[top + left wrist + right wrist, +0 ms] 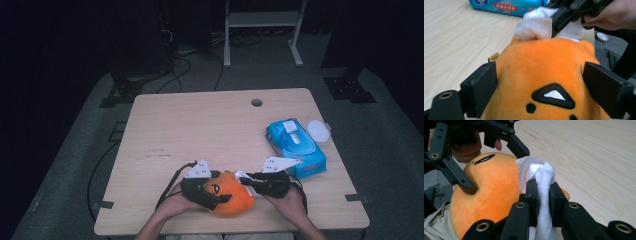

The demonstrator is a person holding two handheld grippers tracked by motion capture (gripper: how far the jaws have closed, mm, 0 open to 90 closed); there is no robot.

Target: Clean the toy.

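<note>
left tool [541, 82]: jaws clasp orange plush toy [544, 67] | right tool [544, 192]: closed on white wipe [539, 173], touching toy | table [200, 125]

Overhead forward-down; two close gripper-mounted views

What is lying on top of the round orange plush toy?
A crumpled white wipe lies on the round orange plush toy, pinched by the right gripper. The plush surface beneath the wipe is covered, so its condition cannot be seen.
</note>
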